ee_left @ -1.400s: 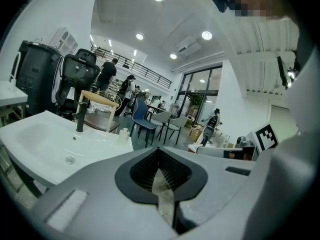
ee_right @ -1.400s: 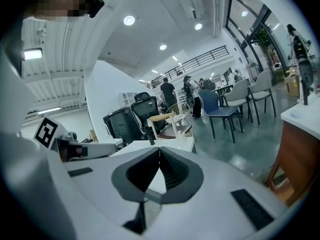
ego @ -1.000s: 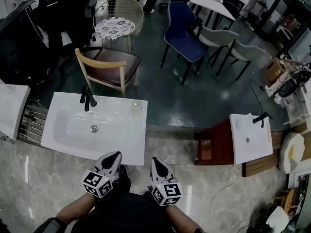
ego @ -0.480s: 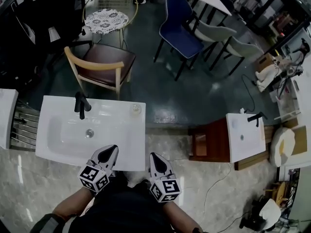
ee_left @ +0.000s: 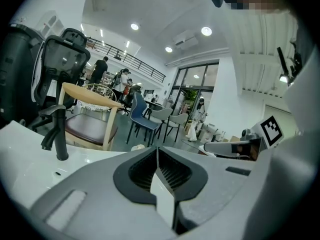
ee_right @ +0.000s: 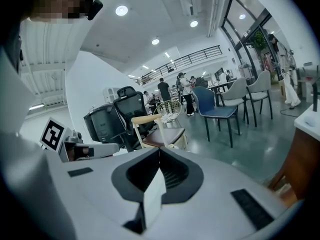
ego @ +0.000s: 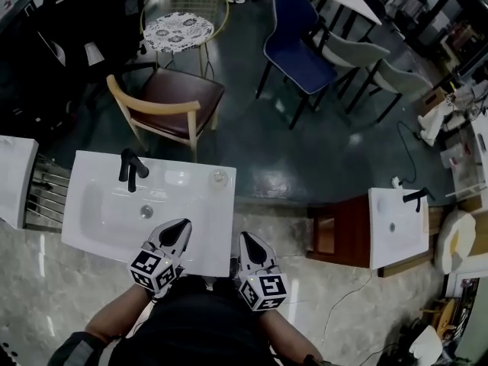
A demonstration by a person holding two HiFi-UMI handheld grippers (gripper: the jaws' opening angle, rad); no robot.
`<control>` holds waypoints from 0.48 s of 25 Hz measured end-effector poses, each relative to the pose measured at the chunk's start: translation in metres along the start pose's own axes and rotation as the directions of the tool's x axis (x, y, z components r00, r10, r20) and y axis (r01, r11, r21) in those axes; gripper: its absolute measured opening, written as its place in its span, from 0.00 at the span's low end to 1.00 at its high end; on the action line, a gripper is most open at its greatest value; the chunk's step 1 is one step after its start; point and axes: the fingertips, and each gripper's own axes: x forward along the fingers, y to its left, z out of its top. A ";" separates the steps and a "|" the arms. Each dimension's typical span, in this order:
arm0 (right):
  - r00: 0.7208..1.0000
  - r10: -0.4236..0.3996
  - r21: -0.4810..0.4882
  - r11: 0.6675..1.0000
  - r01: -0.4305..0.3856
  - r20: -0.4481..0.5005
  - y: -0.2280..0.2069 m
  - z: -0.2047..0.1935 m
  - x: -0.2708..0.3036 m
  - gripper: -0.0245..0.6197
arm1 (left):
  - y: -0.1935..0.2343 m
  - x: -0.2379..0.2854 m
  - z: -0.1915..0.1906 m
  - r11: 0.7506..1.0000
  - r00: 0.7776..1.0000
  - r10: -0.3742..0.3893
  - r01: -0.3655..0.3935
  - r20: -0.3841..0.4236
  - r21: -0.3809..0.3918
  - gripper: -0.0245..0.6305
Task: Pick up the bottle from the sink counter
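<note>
**A:** where's the bottle (ego: 219, 177) at?

**B:** on the sink surface (ego: 213, 213), right of the black faucet (ego: 131, 166). The left hand-held gripper (ego: 184, 224) and right hand-held gripper (ego: 245, 237) are both pressed together, nothing pinched, hovering on the faucet's near side.

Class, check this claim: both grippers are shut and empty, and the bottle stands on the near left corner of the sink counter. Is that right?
No. The head view shows the bottle on the far right corner of the sink counter, right of the black faucet. The left gripper and right gripper are indeed shut and empty.
</note>
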 end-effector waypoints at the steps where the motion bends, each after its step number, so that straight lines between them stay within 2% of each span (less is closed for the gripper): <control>1: 1.000 0.008 -0.001 1.000 -0.008 0.002 -0.003 0.003 0.003 0.05 | 0.001 0.006 -0.001 1.000 1.000 0.002 -0.002 -0.006 0.008 0.04; 5: 1.000 0.022 -0.002 1.000 -0.022 0.002 -0.018 0.012 0.013 0.05 | 0.013 0.032 -0.001 0.997 0.999 0.047 -0.047 0.005 0.066 0.04; 12: 0.999 0.000 0.023 1.000 0.001 -0.038 -0.046 0.004 0.017 0.05 | 0.029 0.088 -0.014 0.980 0.997 0.080 -0.075 -0.018 0.183 0.20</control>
